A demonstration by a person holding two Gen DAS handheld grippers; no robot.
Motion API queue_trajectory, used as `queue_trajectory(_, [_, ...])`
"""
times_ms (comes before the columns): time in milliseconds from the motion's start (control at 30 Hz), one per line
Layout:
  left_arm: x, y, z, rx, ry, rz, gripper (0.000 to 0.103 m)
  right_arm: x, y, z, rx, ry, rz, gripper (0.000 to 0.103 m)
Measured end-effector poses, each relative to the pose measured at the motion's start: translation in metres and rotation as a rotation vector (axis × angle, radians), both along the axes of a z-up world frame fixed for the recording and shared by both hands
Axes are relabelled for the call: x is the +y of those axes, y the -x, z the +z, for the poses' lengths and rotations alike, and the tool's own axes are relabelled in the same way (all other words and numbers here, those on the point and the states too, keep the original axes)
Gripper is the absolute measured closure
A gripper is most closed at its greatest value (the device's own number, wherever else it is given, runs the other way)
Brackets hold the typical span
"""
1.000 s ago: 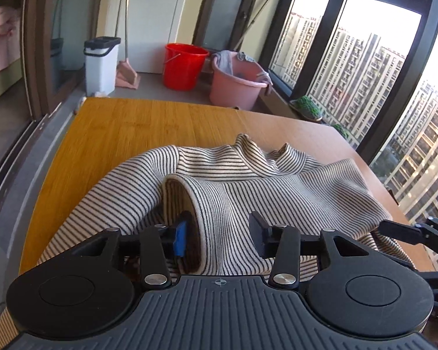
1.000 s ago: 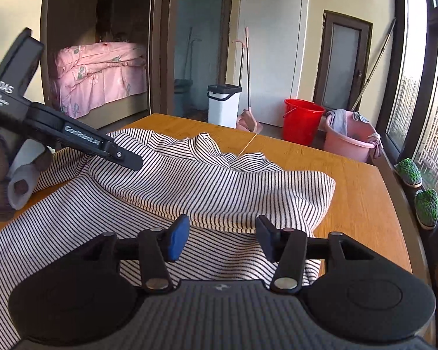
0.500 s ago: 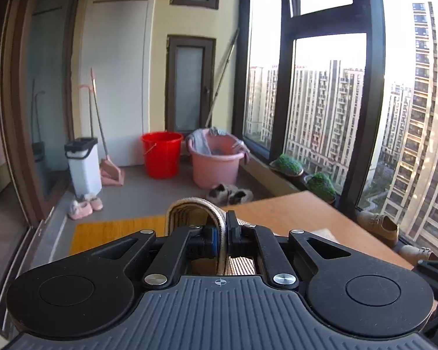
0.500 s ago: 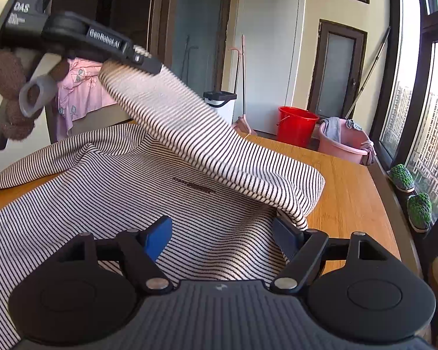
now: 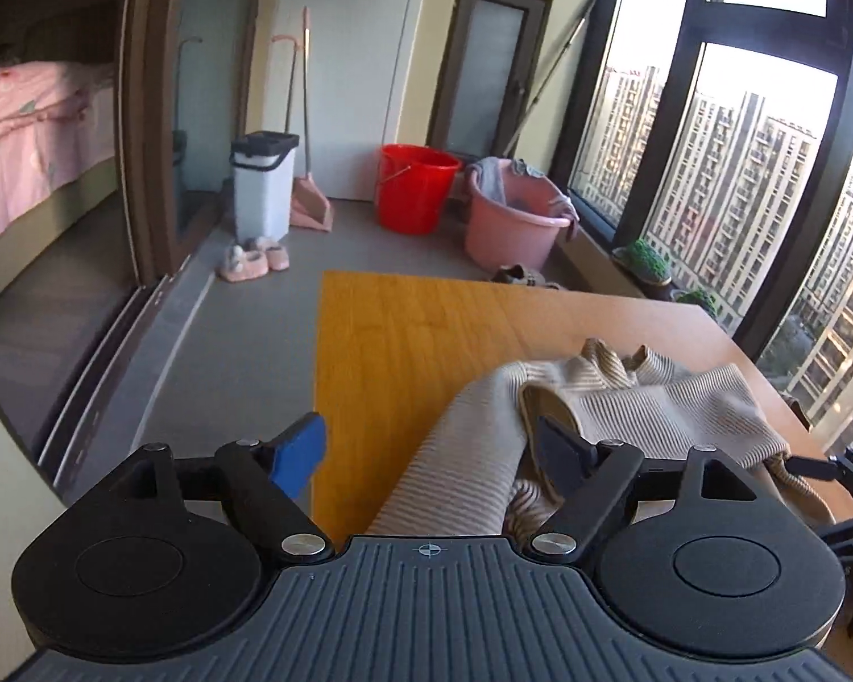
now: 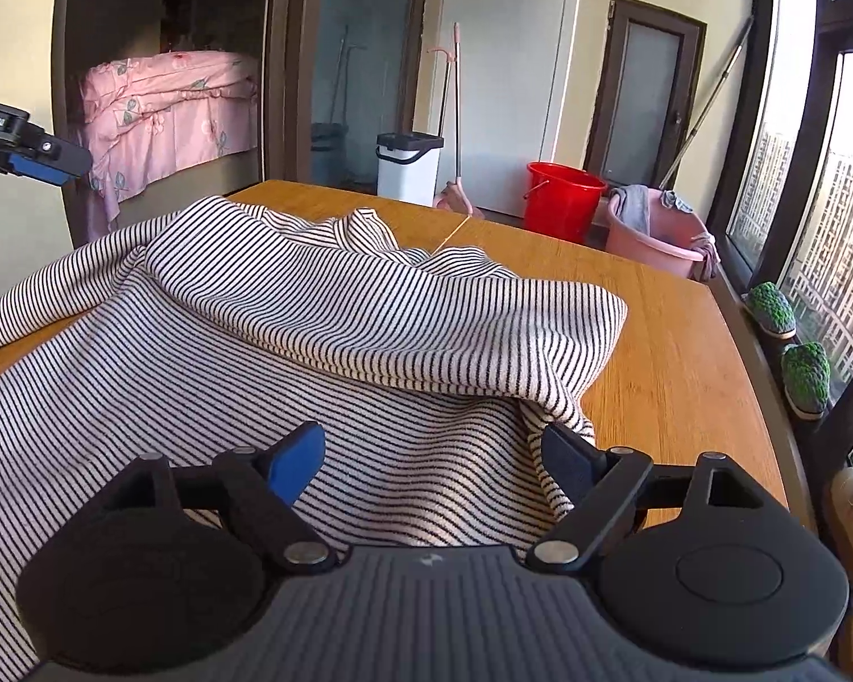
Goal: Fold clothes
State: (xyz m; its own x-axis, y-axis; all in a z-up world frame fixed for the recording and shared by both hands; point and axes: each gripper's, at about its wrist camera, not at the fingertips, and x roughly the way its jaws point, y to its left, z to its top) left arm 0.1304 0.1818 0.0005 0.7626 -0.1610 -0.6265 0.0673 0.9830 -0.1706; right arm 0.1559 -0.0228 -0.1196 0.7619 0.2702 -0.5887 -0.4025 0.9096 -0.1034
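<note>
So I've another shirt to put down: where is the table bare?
Bare wood lies on the table between the striped sweater and the window-side edge, and along the far edge. The near and left parts are covered by cloth.

Wooden table (image 6: 671,352), a striped top (image 6: 290,307) spread directly on it, one part folded over.

Left gripper (image 5: 432,449) and right gripper (image 6: 432,454) both gape wide, gripping nothing
</note>
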Motion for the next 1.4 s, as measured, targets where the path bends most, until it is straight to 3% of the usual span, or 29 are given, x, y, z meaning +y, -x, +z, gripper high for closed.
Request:
queue_trajectory(133, [0.012,0.037,-0.025,0.116,-0.049,-0.095,0.016,0.008,0.000,-0.002,0.008,0.040,0.026,0.012])
queue_trajectory(200, [0.023,0.053,-0.039,0.177,-0.018,-0.119,0.016,0.008,-0.002,-0.002,0.018,0.040,0.024,0.011])
queue_trajectory(300, [0.041,0.074,-0.055,0.222,0.062,-0.110,0.006,0.006,-0.003,-0.002,0.026,0.032,0.020,0.010])
queue_trajectory(500, [0.073,0.101,-0.068,0.225,0.308,0.040,0.009,0.006,-0.004,-0.002,0.028,0.035,0.021,0.007])
queue_trajectory(600, [0.089,0.107,-0.068,0.225,0.420,0.172,0.023,0.006,-0.003,-0.002,0.025,0.039,0.021,0.006])
queue_trajectory(633, [0.094,0.109,-0.068,0.233,0.447,0.219,0.038,0.006,-0.003,-0.002,0.024,0.040,0.020,0.006])
queue_trajectory(733, [0.104,0.115,-0.068,0.254,0.464,0.321,0.057,0.005,-0.003,-0.002,0.021,0.038,0.018,0.006])
queue_trajectory(867, [0.101,0.121,-0.061,0.268,0.441,0.370,0.056,0.005,-0.002,-0.002,0.019,0.038,0.017,0.005])
queue_trajectory(1100, [0.093,0.124,-0.062,0.370,0.462,0.379,0.049,0.003,-0.001,-0.002,0.014,0.037,0.017,0.003])
queue_trajectory(1233, [0.089,0.119,-0.053,0.325,0.436,0.374,0.053,0.002,-0.001,-0.001,0.011,0.024,0.015,0.003])
queue_trajectory(1300, [0.086,0.116,-0.048,0.301,0.423,0.370,0.077,0.001,-0.001,-0.001,0.012,0.014,0.015,0.002])
queue_trajectory(1333, [0.085,0.114,-0.046,0.289,0.416,0.368,0.098,0.000,0.001,0.000,0.001,0.011,0.011,0.002])
queue_trajectory(1400, [0.083,0.111,-0.041,0.265,0.402,0.365,0.098,0.000,0.003,0.002,-0.020,0.003,0.003,0.002])
